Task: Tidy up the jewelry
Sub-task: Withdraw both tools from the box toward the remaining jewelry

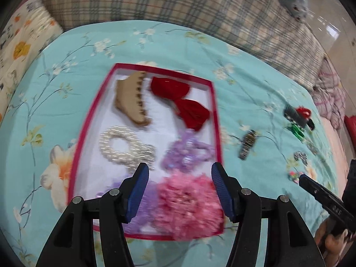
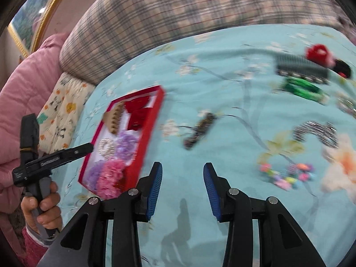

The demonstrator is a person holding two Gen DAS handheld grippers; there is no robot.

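Observation:
A red-rimmed box [image 1: 214, 111] lies on the turquoise floral bedsheet. It holds a tan claw clip [image 1: 131, 98], a red bow [image 1: 184, 102], a pearl scrunchie [image 1: 124, 149], a lilac scrunchie [image 1: 187, 153] and a pink scrunchie [image 1: 189, 204]. My left gripper [image 1: 180, 169] hangs open above the pink scrunchie, its pads clear of it. My right gripper [image 2: 182, 166] is open over bare sheet, right of the box [image 2: 153, 115]. Loose on the sheet ahead of it lie a dark barrette [image 2: 199, 131], a colourful bead bracelet [image 2: 287, 174] and a sparkly silver clip [image 2: 316, 131].
Farther right on the sheet are a green clip [image 2: 302, 87], a black comb clip [image 2: 300, 66] and a red flower clip [image 2: 318, 53]. A plaid bolster [image 1: 178, 2] runs along the far side. A hand [image 2: 42, 207] in a pink sleeve holds the left gripper's handle.

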